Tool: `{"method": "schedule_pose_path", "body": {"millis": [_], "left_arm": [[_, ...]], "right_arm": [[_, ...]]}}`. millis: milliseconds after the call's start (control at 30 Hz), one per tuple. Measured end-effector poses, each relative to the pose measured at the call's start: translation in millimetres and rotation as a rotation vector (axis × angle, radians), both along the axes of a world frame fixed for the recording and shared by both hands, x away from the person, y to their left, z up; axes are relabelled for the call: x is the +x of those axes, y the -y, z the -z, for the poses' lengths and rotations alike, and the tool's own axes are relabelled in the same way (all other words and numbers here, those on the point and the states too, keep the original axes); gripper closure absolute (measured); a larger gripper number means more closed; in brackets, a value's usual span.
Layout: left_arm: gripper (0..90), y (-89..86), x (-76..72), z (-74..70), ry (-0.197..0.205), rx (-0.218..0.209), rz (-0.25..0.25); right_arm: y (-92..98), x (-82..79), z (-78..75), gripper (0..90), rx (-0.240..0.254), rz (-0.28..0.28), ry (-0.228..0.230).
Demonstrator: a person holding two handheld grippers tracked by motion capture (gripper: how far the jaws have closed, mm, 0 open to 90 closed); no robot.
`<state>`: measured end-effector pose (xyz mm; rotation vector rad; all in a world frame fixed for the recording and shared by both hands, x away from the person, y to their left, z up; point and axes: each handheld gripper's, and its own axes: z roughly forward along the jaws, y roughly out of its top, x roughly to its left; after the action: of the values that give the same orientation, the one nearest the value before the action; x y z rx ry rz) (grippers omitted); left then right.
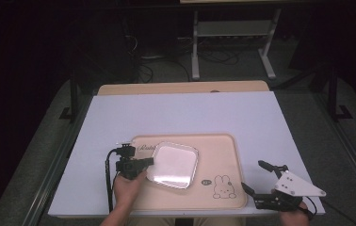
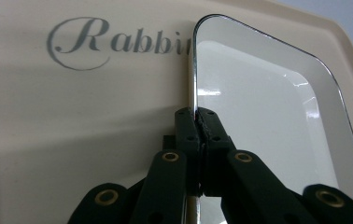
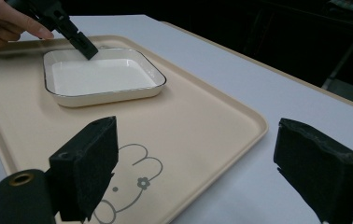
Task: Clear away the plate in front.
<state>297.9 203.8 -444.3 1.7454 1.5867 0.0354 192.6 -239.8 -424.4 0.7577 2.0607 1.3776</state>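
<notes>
The near-left rim of the white square enamel dish [image 2: 258, 116], resting on the beige plastic tray [image 1: 216, 155], is pinched by the left gripper [image 2: 196, 114]; the right gripper [image 3: 202, 158] is held wide open and empty, well apart.

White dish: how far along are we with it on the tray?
Done: the white dish sits flat on the beige tray. In hand: the left gripper is shut on its rim. Left: letting go; the right gripper waits open by the tray corner.
</notes>
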Motion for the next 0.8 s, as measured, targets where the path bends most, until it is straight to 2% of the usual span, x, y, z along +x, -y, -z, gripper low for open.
{"method": "schedule_pose_path", "body": {"millis": [267, 367, 500, 800], "left_arm": [[85.1, 2.8, -7.6, -0.3, -0.001, -0.01, -0.032], [80.3, 4.0, -14.8, -3.6, 0.015, 0.0, -0.021], [78.8, 3.3, -20.3, -4.7, 0.018, -0.004, -0.011], [77.1, -1.6, -33.2, -2.5, 0.014, -0.04, 0.014]], "right_arm": [[-0.1, -0.2, 0.0, 13.0, -0.002, 0.0, 0.001], [-0.3, -0.1, 0.0, 13.0, -0.005, -0.001, 0.002], [-0.6, -0.4, -0.1, 13.0, -0.005, 0.001, 0.002], [-0.7, -0.5, -0.2, 13.0, -0.006, 0.007, 0.002]]}}
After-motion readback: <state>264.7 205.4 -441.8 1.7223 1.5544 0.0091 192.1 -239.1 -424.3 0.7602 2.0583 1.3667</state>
